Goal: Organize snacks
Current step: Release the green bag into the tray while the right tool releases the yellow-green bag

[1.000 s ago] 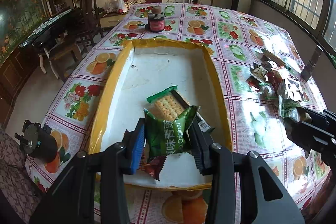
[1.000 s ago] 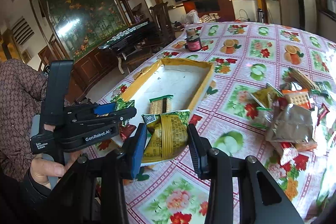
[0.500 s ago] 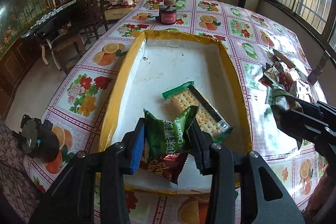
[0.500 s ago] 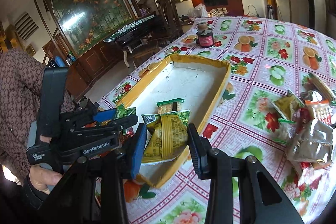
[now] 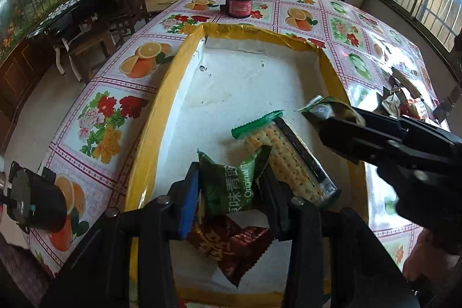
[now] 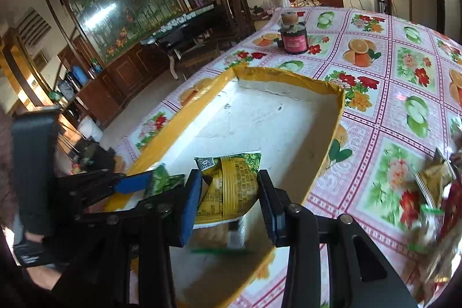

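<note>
My left gripper (image 5: 231,192) is shut on a green snack packet (image 5: 229,186) and holds it over the near end of the white tray with a yellow rim (image 5: 161,106). A cracker pack (image 5: 291,160) and a dark red packet (image 5: 231,247) lie in the tray below it. My right gripper (image 6: 229,198) is shut on a yellow-green snack packet (image 6: 231,186) over the tray's right side (image 6: 332,140); it enters the left wrist view (image 5: 340,123) from the right. The left gripper shows at the left of the right wrist view (image 6: 150,181).
A pile of loose snack packets (image 5: 404,97) lies on the floral tablecloth right of the tray (image 6: 439,192). A dark jar (image 5: 238,5) stands beyond the tray's far end. A black cylinder (image 5: 37,204) sits at the table's near left edge. Chairs stand to the left.
My right gripper has moved left with its yellow-green packet, from above the table to above the tray. My left gripper has moved slightly farther over the tray, still holding the green packet.
</note>
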Demonstrator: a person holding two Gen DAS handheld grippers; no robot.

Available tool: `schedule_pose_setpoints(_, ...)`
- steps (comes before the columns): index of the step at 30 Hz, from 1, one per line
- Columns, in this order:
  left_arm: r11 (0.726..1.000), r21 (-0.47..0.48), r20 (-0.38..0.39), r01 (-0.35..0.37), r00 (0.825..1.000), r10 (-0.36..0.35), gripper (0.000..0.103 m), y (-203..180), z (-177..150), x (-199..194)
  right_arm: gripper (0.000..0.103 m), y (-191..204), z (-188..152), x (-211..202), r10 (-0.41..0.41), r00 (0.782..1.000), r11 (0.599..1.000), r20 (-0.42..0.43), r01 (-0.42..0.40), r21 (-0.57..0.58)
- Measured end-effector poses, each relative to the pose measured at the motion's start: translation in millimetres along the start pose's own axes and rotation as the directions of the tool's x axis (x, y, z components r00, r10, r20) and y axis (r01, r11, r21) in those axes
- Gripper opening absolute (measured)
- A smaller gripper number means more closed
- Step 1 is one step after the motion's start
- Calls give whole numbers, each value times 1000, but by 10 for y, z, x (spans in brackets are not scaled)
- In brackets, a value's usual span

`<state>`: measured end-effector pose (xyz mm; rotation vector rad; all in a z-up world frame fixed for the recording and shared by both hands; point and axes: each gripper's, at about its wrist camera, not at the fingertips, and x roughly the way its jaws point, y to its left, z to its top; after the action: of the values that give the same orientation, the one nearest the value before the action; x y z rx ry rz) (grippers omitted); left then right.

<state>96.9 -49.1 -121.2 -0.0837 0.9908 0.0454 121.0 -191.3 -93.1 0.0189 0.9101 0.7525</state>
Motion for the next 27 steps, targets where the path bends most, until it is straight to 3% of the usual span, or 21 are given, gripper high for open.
schedule_pose_setpoints(4,1000,2,-19,-11,1000,11,43,9,31,114,39,-55,7,148,-40,999,999,-20,40,-8)
schedule_pose_setpoints(12,1000,6,-37,-21,999,21,49,-7,8,176,41,-78,-7,161,-37,999,999,-14,37,1)
schedule_pose_setpoints(16,1000,-8,-21,-23,1000,23,64,12,4,95,45,-71,-12,-1,-39,999,999,20,39,6)
schedule_pose_setpoints(27,999,20,53,-32,998,31,80,-144,-29,-250,60,-248,-274,-770,-97,987,993,126,88,79)
